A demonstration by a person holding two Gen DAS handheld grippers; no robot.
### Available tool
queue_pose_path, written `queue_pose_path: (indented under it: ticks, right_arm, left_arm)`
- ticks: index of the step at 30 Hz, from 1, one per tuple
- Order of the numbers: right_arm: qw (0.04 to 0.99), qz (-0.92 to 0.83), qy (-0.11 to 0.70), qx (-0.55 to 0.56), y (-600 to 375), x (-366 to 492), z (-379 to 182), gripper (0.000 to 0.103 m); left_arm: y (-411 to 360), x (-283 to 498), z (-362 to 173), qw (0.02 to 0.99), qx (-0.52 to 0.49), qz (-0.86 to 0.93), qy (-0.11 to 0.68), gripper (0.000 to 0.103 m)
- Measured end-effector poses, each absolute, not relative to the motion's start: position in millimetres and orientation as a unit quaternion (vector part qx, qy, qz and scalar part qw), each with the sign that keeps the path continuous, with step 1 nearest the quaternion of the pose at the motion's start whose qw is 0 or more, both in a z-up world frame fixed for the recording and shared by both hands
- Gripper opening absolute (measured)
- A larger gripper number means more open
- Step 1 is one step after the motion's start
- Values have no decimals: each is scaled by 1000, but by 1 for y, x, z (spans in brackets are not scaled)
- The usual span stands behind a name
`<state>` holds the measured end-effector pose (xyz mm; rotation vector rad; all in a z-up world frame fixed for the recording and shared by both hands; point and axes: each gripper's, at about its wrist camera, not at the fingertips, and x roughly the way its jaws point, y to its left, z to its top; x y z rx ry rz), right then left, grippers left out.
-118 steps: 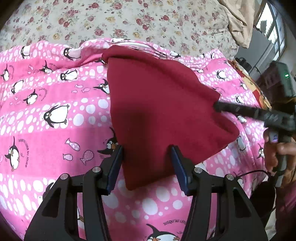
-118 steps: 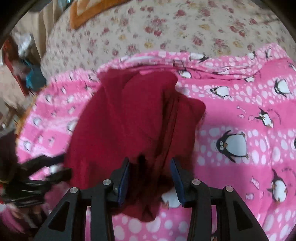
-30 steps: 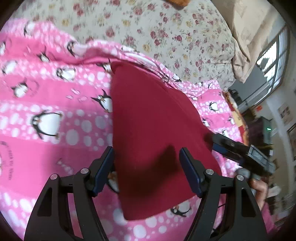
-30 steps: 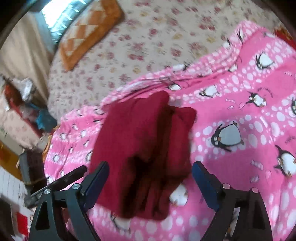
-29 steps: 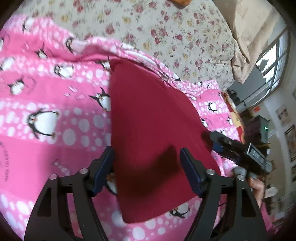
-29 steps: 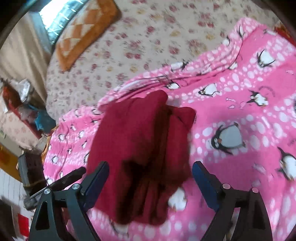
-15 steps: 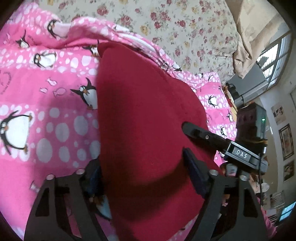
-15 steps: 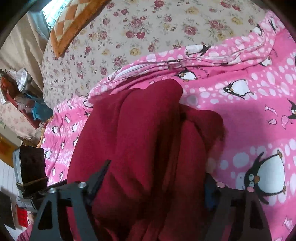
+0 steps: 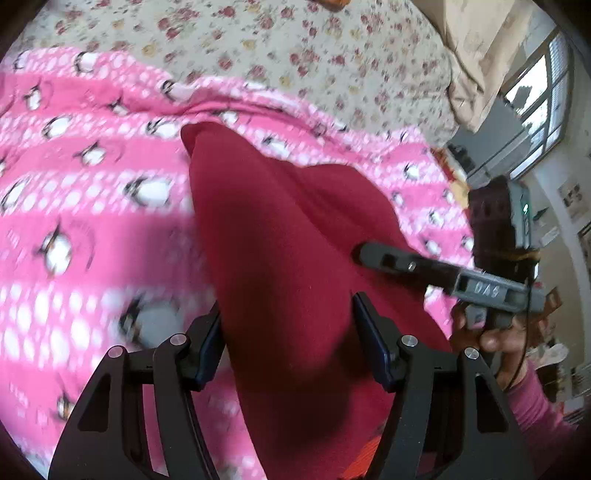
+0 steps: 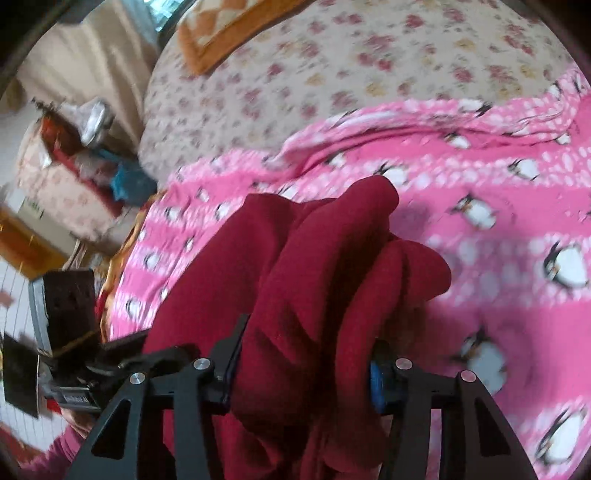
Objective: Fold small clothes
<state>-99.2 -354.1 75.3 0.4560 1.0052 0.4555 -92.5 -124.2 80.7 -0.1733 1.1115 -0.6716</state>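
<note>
Left claw point(image 9: 288, 332) nearest in its own view, jaws just closing, blue pads pressed against both sides of the dark red garment point(image 9: 280, 236), clamped on its near end. Right claw point(image 10: 303, 354) likewise just closing, gripped around bunched folds of the same garment point(image 10: 317, 280), one blue pad half buried in cloth. Seen from the left wrist, right claw point(image 9: 364, 254) reaching in from the right edge over the fabric, held by a hand point(image 9: 495, 332) with a pink sleeve. Garment drawn up off the pink penguin blanket point(image 9: 74, 184), far tip near the blanket's rumpled edge. Beyond, floral bedsheet point(image 9: 258, 48); orange patterned cushion point(image 10: 229, 33) farther back; window point(image 9: 546, 107) at far right. Both views blurred.
</note>
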Motion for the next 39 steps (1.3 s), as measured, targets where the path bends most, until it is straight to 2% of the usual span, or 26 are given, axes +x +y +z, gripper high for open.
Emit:
queue_pose_path:
  ticks: [6, 13, 21, 27, 33, 39]
  right_arm:
    - [825, 198, 481, 220, -345, -124, 58, 51]
    - [837, 155, 488, 195, -348, -132, 52, 55]
    - [880, 118, 444, 119, -336, -164, 89, 57]
    - [896, 150, 406, 103, -319, -181, 115, 57]
    - [892, 171, 414, 62, -294, -175, 101, 57]
    - [880, 119, 460, 26, -301, -162, 67, 57]
  left_arm:
    - [-117, -119, 48, 798, -66, -282, 528, 65]
    - [-124, -125, 46, 826, -48, -236, 509, 78]
    - [-123, -136, 54, 853, -20, -207, 478, 78]
    - [-125, -147, 64, 874, 24, -179, 452, 78]
    - [-123, -153, 65, 881, 43, -164, 442, 78]
    - [-118, -159, 68, 887, 51, -151, 433, 78]
